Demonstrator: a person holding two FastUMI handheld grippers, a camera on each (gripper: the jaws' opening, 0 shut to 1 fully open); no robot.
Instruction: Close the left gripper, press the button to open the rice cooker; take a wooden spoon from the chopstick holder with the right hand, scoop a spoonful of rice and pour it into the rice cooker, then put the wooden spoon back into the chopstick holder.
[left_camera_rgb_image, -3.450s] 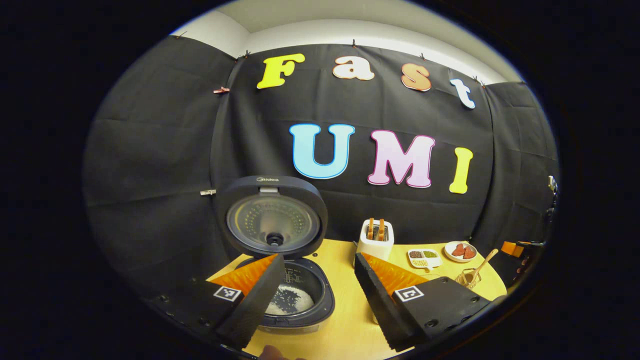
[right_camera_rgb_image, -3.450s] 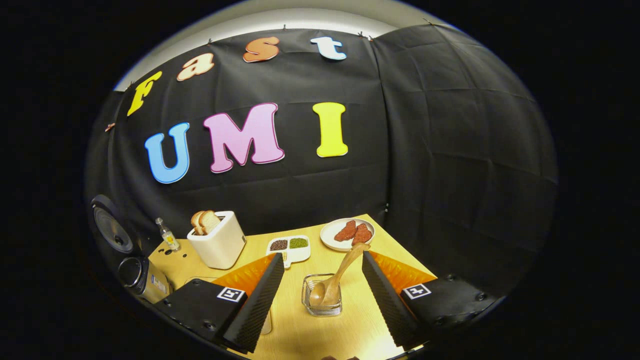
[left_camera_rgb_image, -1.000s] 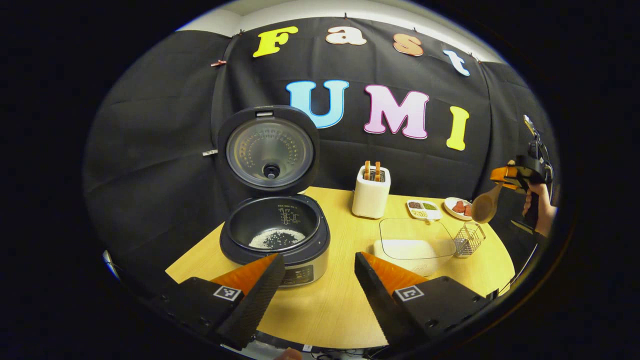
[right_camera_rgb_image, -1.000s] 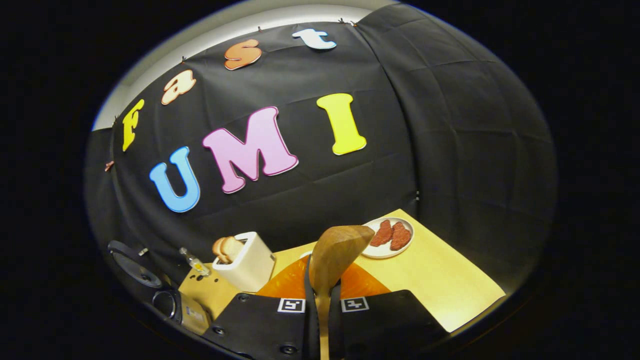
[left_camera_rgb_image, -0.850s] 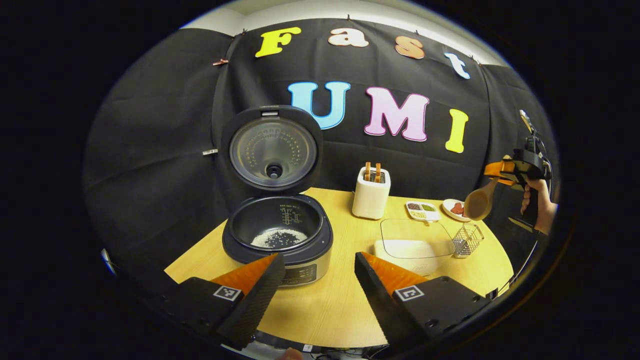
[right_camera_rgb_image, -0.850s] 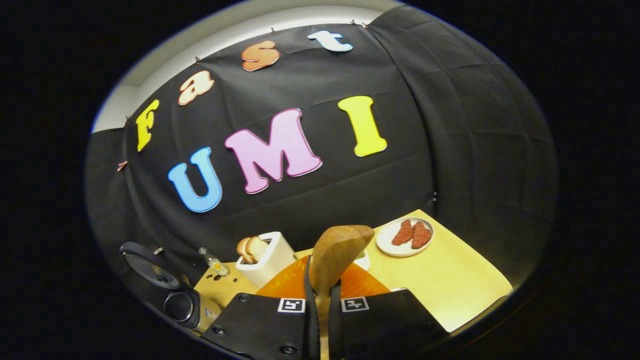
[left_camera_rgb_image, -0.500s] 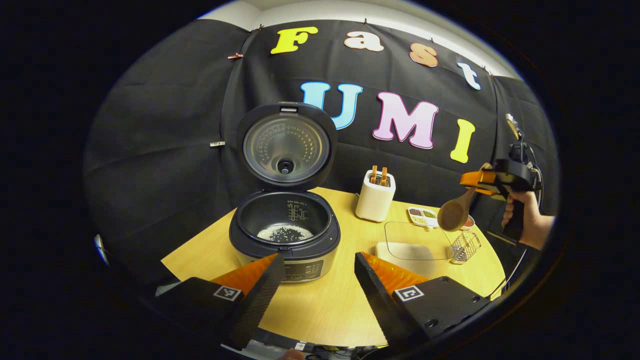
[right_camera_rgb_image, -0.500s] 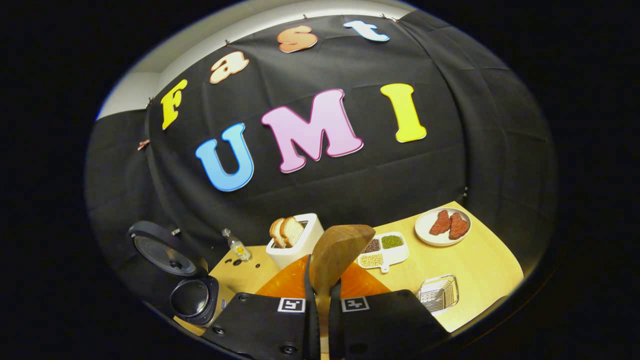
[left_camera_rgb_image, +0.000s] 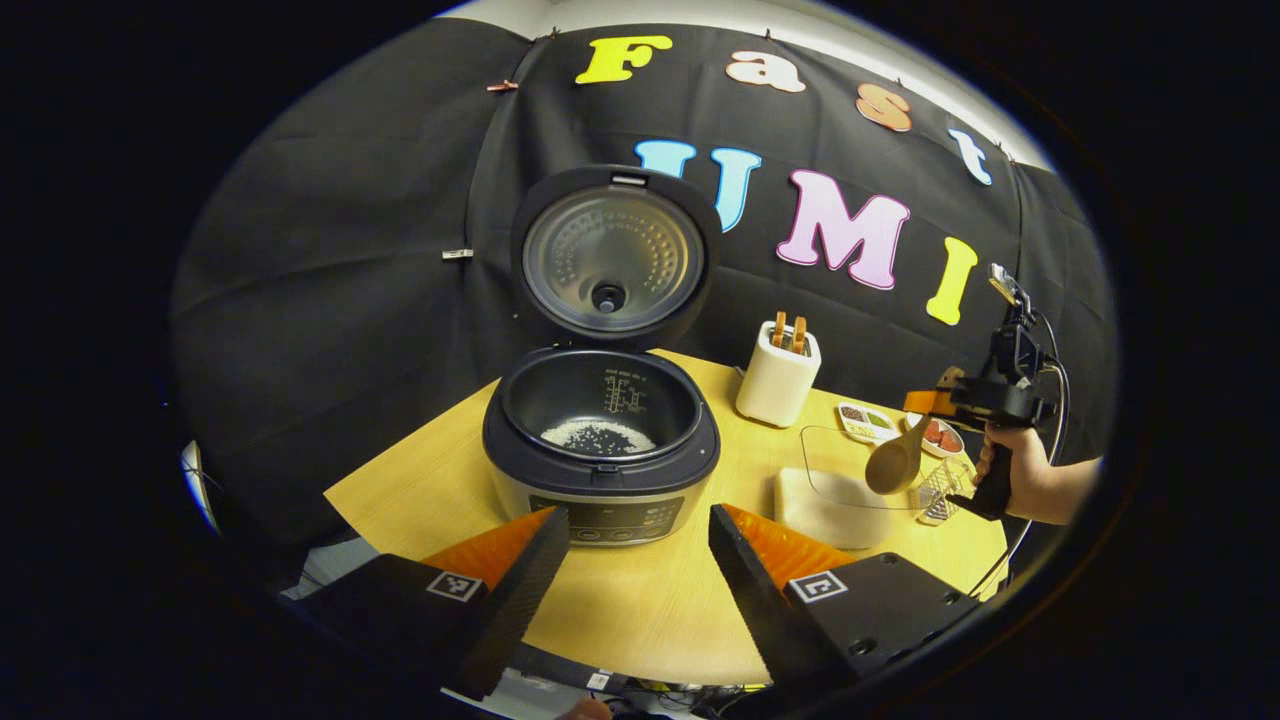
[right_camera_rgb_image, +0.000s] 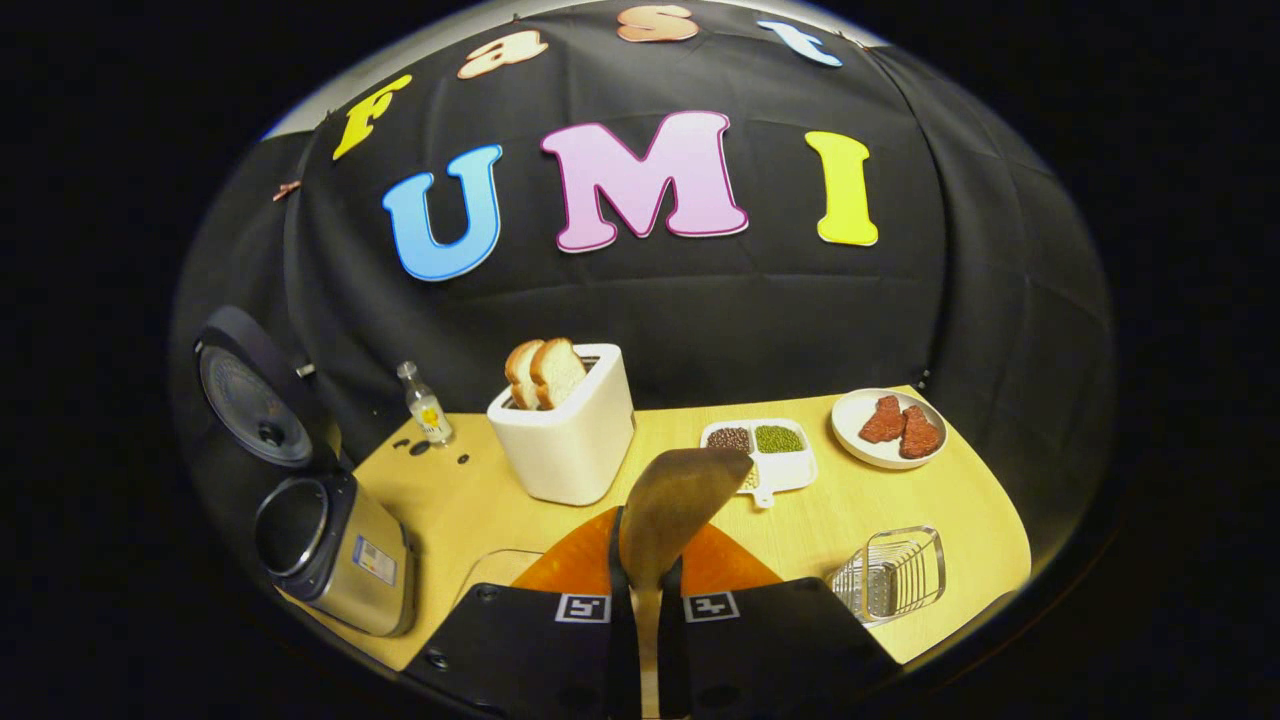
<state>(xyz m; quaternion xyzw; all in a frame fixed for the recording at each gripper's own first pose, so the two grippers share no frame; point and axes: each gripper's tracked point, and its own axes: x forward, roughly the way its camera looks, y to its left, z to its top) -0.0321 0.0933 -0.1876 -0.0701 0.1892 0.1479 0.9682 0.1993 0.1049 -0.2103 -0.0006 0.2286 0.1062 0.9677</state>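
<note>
Two of the task's steps are judged done: the rice cooker (left_camera_rgb_image: 600, 440) stands with its lid (left_camera_rgb_image: 612, 255) raised, and the wooden spoon (right_camera_rgb_image: 672, 515) is out of the chopstick holder (right_camera_rgb_image: 890, 578). The step in hand is taken to be the carry toward the scoop.

Right gripper (right_camera_rgb_image: 640, 590): clenched on the spoon's handle, both fingers pressed against it, the bowl of the spoon held forward and up. In the left gripper view the same spoon (left_camera_rgb_image: 895, 465) is seen in the air over the far edge of the clear rice container (left_camera_rgb_image: 835, 490), bowl tilted downward, with the holding hand (left_camera_rgb_image: 1010, 480) behind it. No rice can be made out in the spoon.

Left gripper (left_camera_rgb_image: 630, 575): released, jaws wide apart and holding nothing, held back from the table edge (left_camera_rgb_image: 640, 630) in front of the cooker's control panel.

A thin layer of rice is seen in the cooker's pot. The wire holder stands empty near the table's right edge, beside a plate (right_camera_rgb_image: 885, 425) of red pieces. A toaster (right_camera_rgb_image: 570, 430) with bread and a divided dish (right_camera_rgb_image: 760, 450) of grains lie between cooker and holder.

Next move, as judged: the spoon is to be lowered into the container and dipped bowl-first, then levelled before it is lifted, so that grains are not shed on the way across to the pot. The container's wall is to be cleared on the descent.
</note>
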